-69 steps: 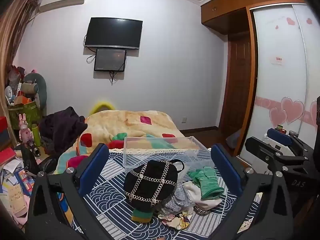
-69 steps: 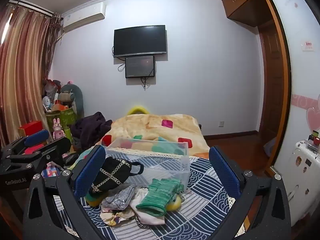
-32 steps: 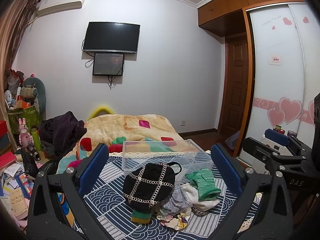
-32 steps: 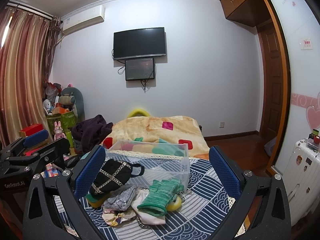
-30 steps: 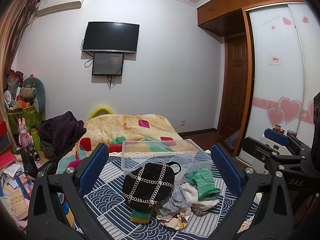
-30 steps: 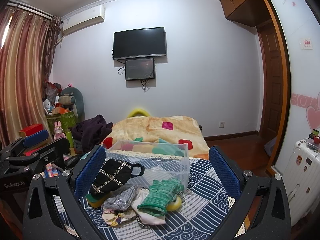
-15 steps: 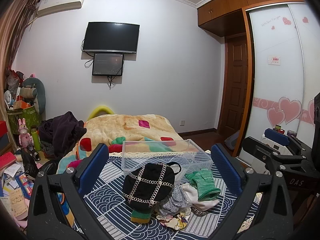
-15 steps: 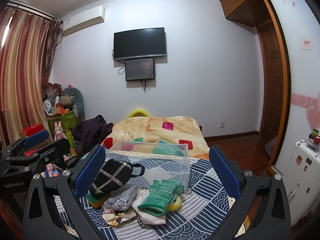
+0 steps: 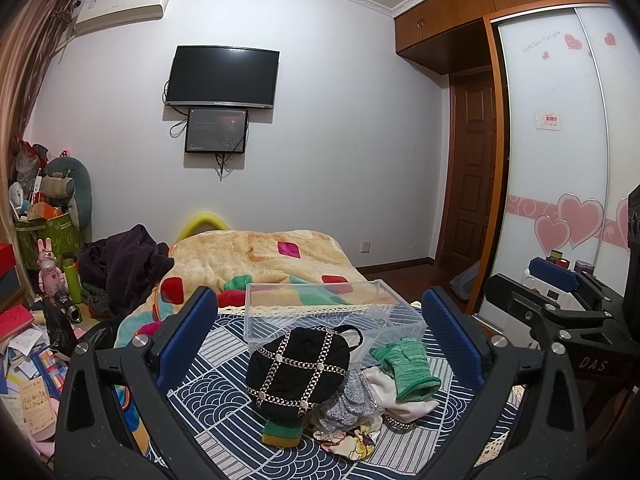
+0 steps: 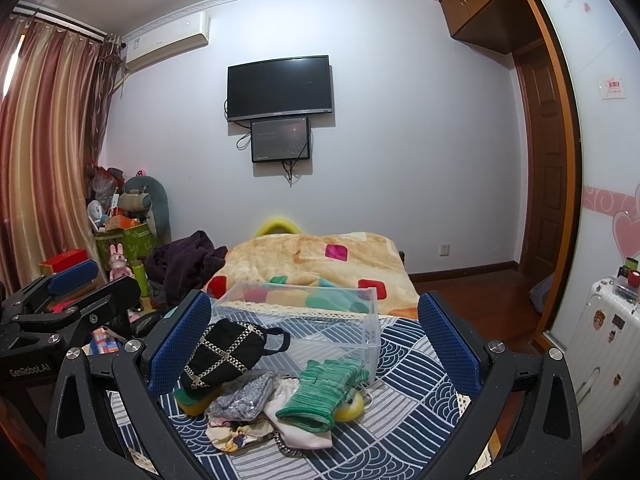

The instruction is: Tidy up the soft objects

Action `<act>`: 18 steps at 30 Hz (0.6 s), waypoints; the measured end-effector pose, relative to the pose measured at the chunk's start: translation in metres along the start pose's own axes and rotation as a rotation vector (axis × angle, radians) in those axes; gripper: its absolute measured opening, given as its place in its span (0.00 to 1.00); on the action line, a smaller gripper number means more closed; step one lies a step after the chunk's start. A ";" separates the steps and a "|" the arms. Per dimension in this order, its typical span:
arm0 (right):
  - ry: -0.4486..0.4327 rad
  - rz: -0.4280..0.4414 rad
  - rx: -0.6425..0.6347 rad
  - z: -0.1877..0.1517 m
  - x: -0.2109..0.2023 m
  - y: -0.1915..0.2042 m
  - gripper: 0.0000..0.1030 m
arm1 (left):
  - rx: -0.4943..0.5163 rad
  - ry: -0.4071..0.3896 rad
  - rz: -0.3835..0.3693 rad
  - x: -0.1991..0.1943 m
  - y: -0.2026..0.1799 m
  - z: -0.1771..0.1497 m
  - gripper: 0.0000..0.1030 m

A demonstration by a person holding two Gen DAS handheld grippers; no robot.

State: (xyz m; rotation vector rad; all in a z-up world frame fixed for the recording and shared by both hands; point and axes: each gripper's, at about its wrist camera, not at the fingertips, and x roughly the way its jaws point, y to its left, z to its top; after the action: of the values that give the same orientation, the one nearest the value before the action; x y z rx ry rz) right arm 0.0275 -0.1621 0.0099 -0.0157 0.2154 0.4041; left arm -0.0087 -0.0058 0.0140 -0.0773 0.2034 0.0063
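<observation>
A pile of soft things lies on a blue patterned cloth [image 9: 208, 396]: a black bag with a chain grid [image 9: 298, 368], green knit gloves [image 9: 406, 362], a grey sparkly pouch [image 9: 348, 400] and white cloth [image 9: 404, 398]. A clear plastic box [image 9: 328, 312] stands just behind them, empty. My left gripper [image 9: 320, 344] is open and held above the pile. My right gripper [image 10: 316, 344] is open too, over the same bag [image 10: 224, 352], gloves [image 10: 324, 384] and box [image 10: 304, 320]. Each gripper shows at the edge of the other's view.
A bed with an orange patterned blanket [image 9: 264, 256] lies behind the box. Dark clothes [image 9: 124, 264] are heaped at its left. Cluttered shelves and toys [image 9: 44, 240] stand at far left. A wardrobe with heart-patterned doors [image 9: 560, 184] and a white suitcase [image 10: 604, 344] are on the right.
Both views tilted up slightly after the earliest frames, then held steady. Both grippers stay open and the pile has not moved.
</observation>
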 end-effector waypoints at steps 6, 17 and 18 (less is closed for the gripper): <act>0.000 0.000 0.000 0.000 0.000 0.000 1.00 | 0.004 -0.005 0.001 -0.001 0.000 0.001 1.00; -0.001 0.000 0.002 -0.001 0.000 -0.001 1.00 | 0.006 -0.010 0.001 -0.003 -0.001 0.001 1.00; -0.002 0.000 0.002 -0.001 0.001 -0.001 1.00 | 0.006 -0.011 0.001 -0.003 -0.001 0.001 1.00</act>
State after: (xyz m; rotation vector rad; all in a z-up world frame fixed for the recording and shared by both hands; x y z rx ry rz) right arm 0.0282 -0.1628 0.0086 -0.0135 0.2140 0.4043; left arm -0.0111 -0.0062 0.0157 -0.0713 0.1929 0.0071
